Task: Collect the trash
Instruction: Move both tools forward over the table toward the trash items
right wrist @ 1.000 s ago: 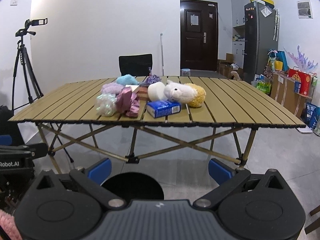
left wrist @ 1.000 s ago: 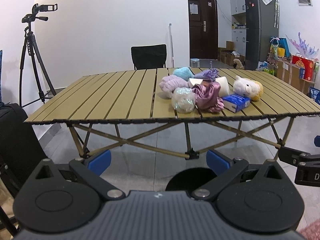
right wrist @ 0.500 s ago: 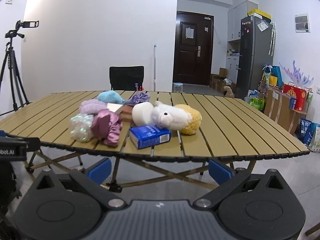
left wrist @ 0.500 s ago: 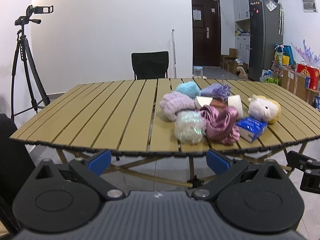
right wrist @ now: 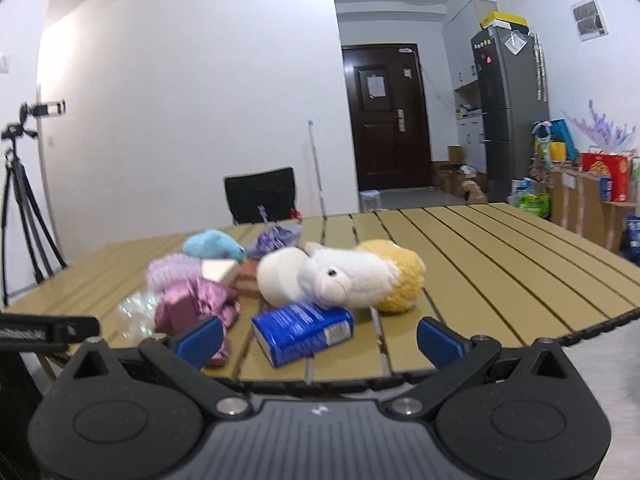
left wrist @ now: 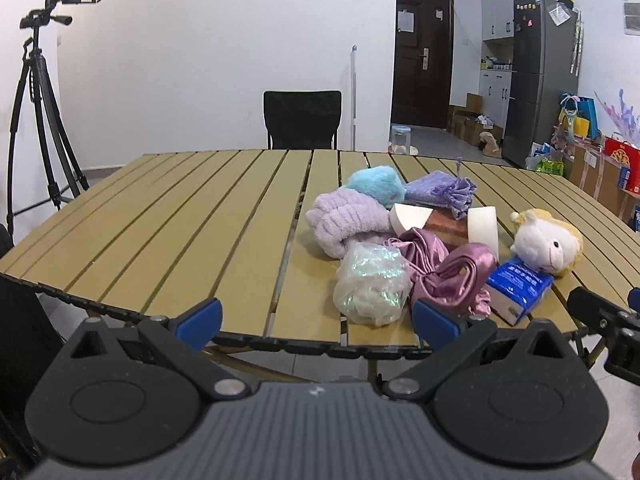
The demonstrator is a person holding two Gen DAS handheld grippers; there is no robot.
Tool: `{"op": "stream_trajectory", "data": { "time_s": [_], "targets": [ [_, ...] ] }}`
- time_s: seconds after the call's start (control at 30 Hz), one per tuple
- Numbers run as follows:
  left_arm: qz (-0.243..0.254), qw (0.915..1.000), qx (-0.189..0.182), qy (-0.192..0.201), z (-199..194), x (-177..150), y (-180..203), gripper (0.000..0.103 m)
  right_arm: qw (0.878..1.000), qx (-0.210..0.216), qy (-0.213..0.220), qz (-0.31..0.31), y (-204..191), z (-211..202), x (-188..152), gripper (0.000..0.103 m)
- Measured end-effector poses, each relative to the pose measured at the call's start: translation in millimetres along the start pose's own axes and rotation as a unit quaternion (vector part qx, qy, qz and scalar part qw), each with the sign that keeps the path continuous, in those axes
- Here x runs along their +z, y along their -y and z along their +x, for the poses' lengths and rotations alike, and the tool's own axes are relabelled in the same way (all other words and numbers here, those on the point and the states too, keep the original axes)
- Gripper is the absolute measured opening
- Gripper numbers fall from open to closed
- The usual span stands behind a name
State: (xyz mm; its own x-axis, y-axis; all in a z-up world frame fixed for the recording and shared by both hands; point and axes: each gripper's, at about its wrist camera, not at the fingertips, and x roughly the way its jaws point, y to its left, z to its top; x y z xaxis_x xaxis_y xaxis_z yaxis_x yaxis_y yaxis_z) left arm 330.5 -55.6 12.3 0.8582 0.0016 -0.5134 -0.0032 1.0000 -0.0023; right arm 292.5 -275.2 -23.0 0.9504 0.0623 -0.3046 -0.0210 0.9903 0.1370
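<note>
A: So, approach step. Left gripper (left wrist: pixel 316 316) and right gripper (right wrist: pixel 320 334) both spread wide, nothing held, both at the near edge of the tabletop (left wrist: pixel 180 220), neither touching anything.

B: Where's the trash?

A: One heap, right of centre. Crinkly iridescent plastic wad (left wrist: pixel 372 288) at the near side, touching the pink satin cloth (left wrist: pixel 444 268). Blue tissue pack (right wrist: pixel 304 328) just beside it, near the edge. My read: those two are the trash; plush toy (right wrist: pixel 356 276), towels and tape rolls probably aren't.

B: Bin?

A: None visible in either view.

B: Next move?

A: Judgement: left takes the wad, sitting between its fingers in the left wrist view. Advance low, close gently — it will crush, and the satin could snag. Right lines up on the pack.
</note>
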Motion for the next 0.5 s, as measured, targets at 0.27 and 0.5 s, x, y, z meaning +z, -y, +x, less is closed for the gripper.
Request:
{"op": "stream_trajectory", "data": {
  "time_s": [0.27, 0.5],
  "targets": [
    [-0.016, 0.9998, 0.002, -0.007, 26, 14, -10, 0.103, 0.999, 0.030, 0.013, 0.001, -3, 22, 3, 0.103],
    [-0.034, 0.9994, 0.006, 0.005, 32, 22, -20, 0.103, 0.999, -0.006, -0.002, -0.053, -11, 50, -4, 0.103]
  ]
}}
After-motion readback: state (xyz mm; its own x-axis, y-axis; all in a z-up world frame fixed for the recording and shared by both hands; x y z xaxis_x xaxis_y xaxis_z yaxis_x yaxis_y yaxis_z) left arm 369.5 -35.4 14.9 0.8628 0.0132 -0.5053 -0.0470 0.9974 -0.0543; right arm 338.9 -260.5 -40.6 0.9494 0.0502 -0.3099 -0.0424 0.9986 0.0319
